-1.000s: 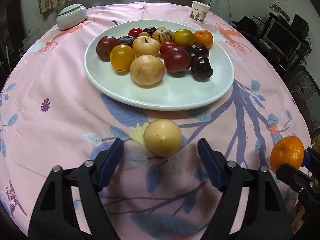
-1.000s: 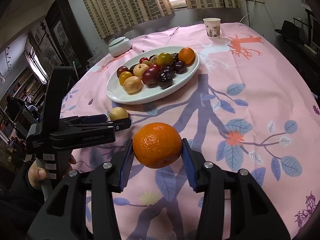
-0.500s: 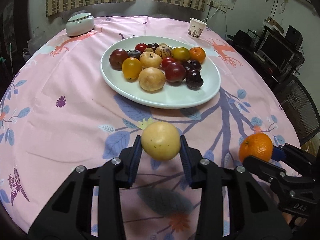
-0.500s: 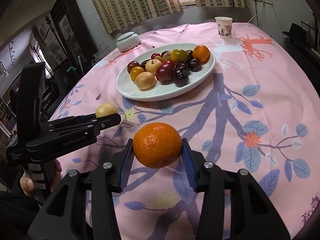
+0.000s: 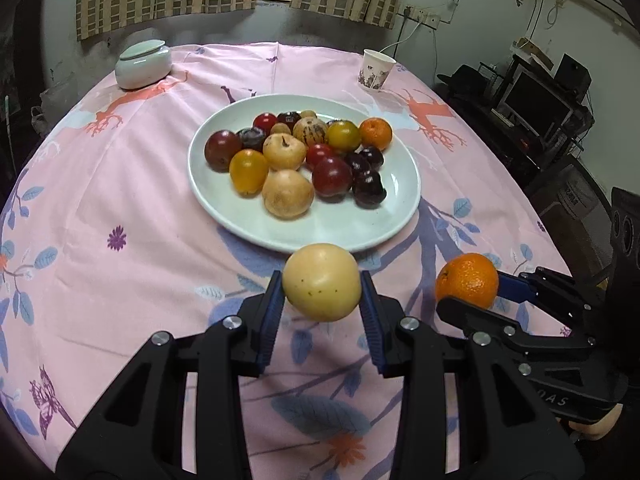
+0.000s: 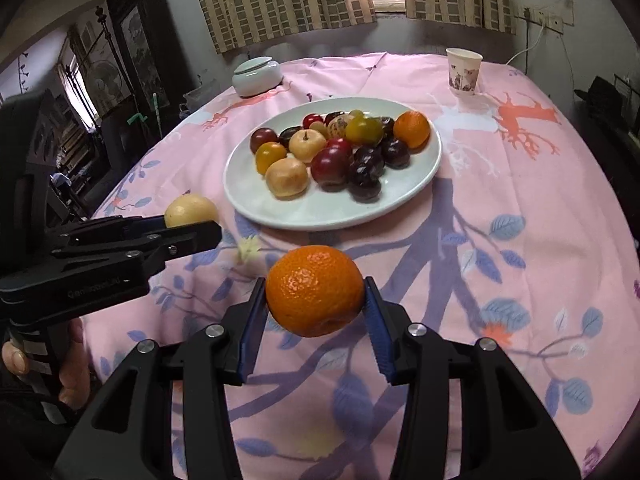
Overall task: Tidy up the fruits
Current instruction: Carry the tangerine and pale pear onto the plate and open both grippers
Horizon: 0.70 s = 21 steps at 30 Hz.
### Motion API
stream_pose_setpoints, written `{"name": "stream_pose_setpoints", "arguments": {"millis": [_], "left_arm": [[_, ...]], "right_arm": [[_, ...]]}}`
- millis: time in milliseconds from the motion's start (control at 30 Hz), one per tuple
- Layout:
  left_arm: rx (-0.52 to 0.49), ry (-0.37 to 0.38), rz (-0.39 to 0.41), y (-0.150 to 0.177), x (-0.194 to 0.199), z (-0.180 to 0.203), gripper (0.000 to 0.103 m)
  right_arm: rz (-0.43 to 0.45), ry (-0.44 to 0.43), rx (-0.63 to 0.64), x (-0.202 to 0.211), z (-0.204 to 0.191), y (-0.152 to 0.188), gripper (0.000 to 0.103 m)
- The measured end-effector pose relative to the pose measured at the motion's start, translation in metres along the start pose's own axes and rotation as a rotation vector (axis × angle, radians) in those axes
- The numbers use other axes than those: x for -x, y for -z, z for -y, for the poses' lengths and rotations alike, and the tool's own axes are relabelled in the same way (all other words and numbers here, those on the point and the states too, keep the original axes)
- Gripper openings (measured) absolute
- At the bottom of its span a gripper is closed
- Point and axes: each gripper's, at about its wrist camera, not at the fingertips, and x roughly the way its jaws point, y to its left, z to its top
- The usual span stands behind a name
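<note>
My left gripper (image 5: 321, 294) is shut on a pale yellow pear (image 5: 321, 282) and holds it above the cloth, just in front of the white plate (image 5: 400, 184). The pear also shows in the right wrist view (image 6: 190, 210). My right gripper (image 6: 315, 300) is shut on an orange (image 6: 315, 290), held above the cloth to the right of the left gripper; the orange also shows in the left wrist view (image 5: 467, 280). The plate (image 6: 416, 184) holds several fruits: plums, pears, yellow tomatoes and another orange (image 5: 375, 133).
A round table with a pink floral cloth (image 5: 120, 208). A lidded white bowl (image 5: 143, 64) stands at the back left, a paper cup (image 5: 376, 70) at the back right. A monitor and shelves (image 5: 536, 104) stand beyond the table's right edge.
My left gripper closed on the pale pear that lay on the cloth and lifted it. My right gripper kept hold of the orange and drew nearer the plate.
</note>
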Motion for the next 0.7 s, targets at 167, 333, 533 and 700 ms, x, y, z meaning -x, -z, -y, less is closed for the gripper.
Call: {"name": "stream_pose_setpoints", "arguments": {"millis": [167,333,533,700], "left_arm": [[-0.001,0.018,-0.028,-0.042,-0.024,0.006,0.038],[0.017,0.018,-0.069,-0.059,-0.055,0.011,0.038],[0.008,0.005,-0.088,-0.064,-0.074,0.014,0.038],[0.023,-0.002,-0.106,-0.067,-0.088,0.012,0.038]], "right_arm": [[0.017,0.042,0.060,-0.020,0.023,-0.045,0.047],[0.014,0.033,0.105,-0.048,0.043,-0.073,0.047],[-0.022,0.031,0.105,-0.071,0.057,-0.083,0.047],[-0.026,0.049,0.119,-0.082,0.063,-0.089,0.047]]}}
